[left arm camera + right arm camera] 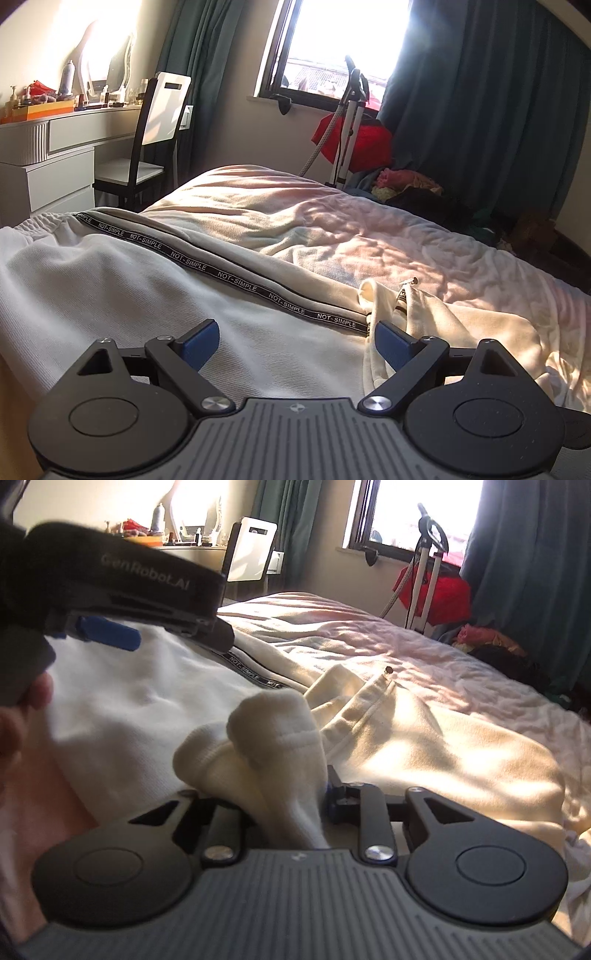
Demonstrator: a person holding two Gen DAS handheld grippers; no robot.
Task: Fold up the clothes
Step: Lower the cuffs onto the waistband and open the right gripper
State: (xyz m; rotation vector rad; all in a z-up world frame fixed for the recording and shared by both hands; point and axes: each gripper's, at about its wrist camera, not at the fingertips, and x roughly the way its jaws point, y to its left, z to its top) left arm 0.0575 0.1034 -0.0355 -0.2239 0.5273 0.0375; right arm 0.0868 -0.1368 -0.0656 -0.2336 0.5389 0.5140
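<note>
My left gripper (297, 345) hangs low over white pants (110, 295), blue pads (201, 345) spread wide, nothing between them. A black stripe (221, 275) printed NOT-SIMPLE runs diagonally across the pants, from the elastic waistband at far left down to the right pad. A cream drawstring bit (384, 295) bunches just beyond the right pad. The pants lie on a bed (369, 229) with a rumpled pinkish sheet. Behind: a chair (147, 147), white dresser (55, 162), window (343, 48), dark curtains (498, 110).
</note>
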